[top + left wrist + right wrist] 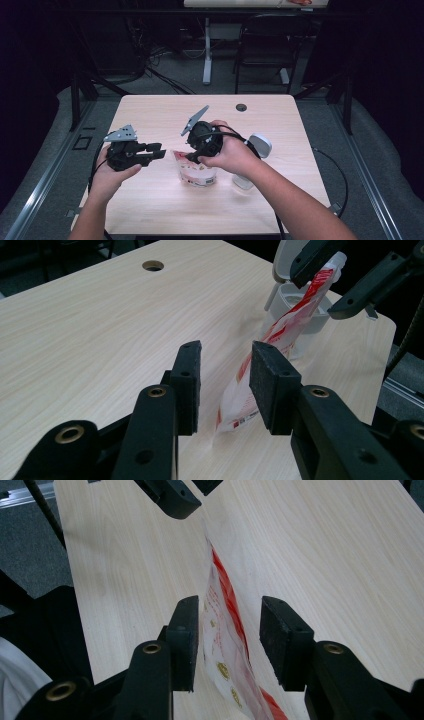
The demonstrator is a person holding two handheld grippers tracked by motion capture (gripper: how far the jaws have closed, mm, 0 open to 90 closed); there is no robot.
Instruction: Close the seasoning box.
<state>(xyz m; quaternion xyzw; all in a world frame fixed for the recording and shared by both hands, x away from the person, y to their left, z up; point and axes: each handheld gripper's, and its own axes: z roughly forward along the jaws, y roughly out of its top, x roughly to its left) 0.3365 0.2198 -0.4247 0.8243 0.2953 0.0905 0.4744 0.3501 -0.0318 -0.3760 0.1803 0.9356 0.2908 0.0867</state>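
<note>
1. The right gripper (227,630) has its jaws part open with the pouch (225,645) between them. The pouch lies close to the left pad, with a clear gap to the right pad. I cannot tell whether the left pad touches it.
2. In the high view the right gripper (192,156) points down and left at the pouch's top edge, held in the person's right hand (232,155).
3. The left gripper (225,385) has its jaws part open and holds nothing; the pouch (250,390) shows past the gap between its pads.
4. In the high view the left gripper (161,150) sits just left of the pouch, level, jaws pointing right, apart from the pouch.
5. The pouch (197,175) is white and red and stands upright near the middle of the table (150,115).
6. A grey tub (257,147) with its lid flipped open stands just right of the pouch, behind the right hand.
</note>
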